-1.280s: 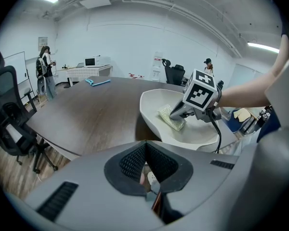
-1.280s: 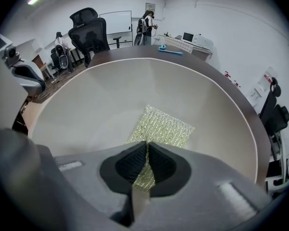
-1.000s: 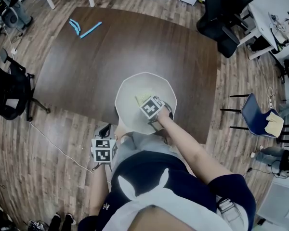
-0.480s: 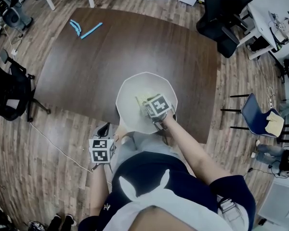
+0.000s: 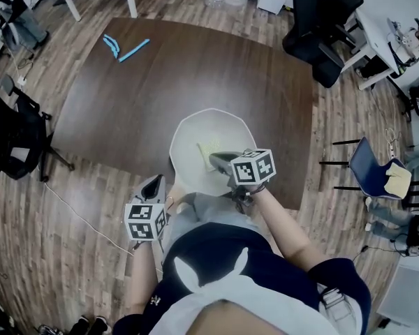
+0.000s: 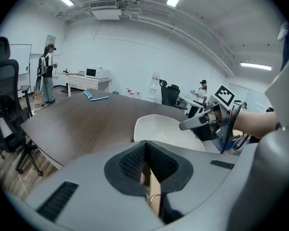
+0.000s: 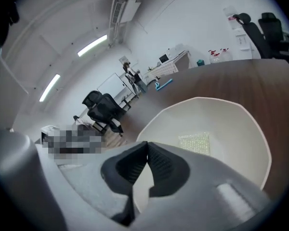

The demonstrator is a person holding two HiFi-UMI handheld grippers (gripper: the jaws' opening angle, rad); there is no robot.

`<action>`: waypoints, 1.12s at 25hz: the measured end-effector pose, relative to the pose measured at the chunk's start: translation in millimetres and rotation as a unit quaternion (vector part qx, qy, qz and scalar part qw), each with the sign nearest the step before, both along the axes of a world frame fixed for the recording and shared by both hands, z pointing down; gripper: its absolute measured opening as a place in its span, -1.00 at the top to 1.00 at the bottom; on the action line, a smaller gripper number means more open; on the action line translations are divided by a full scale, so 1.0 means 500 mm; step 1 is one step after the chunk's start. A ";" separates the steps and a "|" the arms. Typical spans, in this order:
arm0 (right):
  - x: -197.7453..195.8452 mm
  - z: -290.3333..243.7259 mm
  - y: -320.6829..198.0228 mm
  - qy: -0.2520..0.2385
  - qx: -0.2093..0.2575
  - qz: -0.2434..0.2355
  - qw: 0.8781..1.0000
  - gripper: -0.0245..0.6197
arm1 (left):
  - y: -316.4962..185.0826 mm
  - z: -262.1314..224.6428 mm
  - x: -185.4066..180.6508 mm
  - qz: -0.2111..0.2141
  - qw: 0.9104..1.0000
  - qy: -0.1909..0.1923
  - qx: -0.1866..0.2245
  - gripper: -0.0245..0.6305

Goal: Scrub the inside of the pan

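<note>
The pan, white with a faceted rim, sits on the dark desk at the middle of its near edge, just in front of the person wearing the camera. A pale yellow-green scrub pad lies flat on the pan's inside, right of its middle, and nothing grips it.

The right hand-held gripper hangs over the near right part of the pan, clear above the rim, with its tips pointing left across the pad's near edge. Its jaws have just been closing and now meet at the tips with nothing between them. In its own view the pad shows beyond the closed tips, apart from them.

The left hand-held gripper is held off the desk's near edge, to the near left of the pan and apart from it. Its pads are pressed together at the tips and clamp nothing.

Two blue tools lie at the desk's far left corner, well apart from the pan. A black office chair stands on the wooden floor left of the desk, and a blue chair stands to the right.
</note>
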State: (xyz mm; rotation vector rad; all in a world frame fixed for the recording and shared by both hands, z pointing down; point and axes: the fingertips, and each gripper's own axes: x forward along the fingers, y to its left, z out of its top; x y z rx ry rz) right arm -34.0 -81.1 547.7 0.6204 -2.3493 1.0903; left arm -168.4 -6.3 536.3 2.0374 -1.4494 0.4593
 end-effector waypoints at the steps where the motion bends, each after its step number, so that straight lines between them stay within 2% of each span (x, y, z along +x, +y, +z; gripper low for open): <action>1: -0.005 -0.017 0.008 -0.020 0.004 0.005 1.000 0.92 | 0.001 -0.005 0.007 0.003 1.000 0.006 0.002 0.92; 5: -0.010 -0.069 0.031 -0.074 0.033 0.027 0.996 0.92 | 0.014 -0.014 0.032 0.019 1.000 0.019 0.004 0.92; 9: 0.008 -0.090 0.054 -0.110 0.027 0.067 0.991 0.93 | 0.043 -0.018 0.047 0.032 0.999 0.028 0.006 0.92; 15: 0.024 -0.081 0.126 -0.114 0.019 0.098 0.988 0.93 | 0.092 -0.024 0.058 0.045 0.998 0.044 0.019 0.92; 22: 0.027 -0.068 0.206 -0.105 0.018 0.092 0.990 0.93 | 0.155 -0.016 0.079 0.052 0.997 0.057 0.026 0.92; 28: 0.002 -0.089 0.233 -0.078 0.015 0.056 0.995 0.93 | 0.198 -0.046 0.042 0.009 0.997 0.068 0.033 0.92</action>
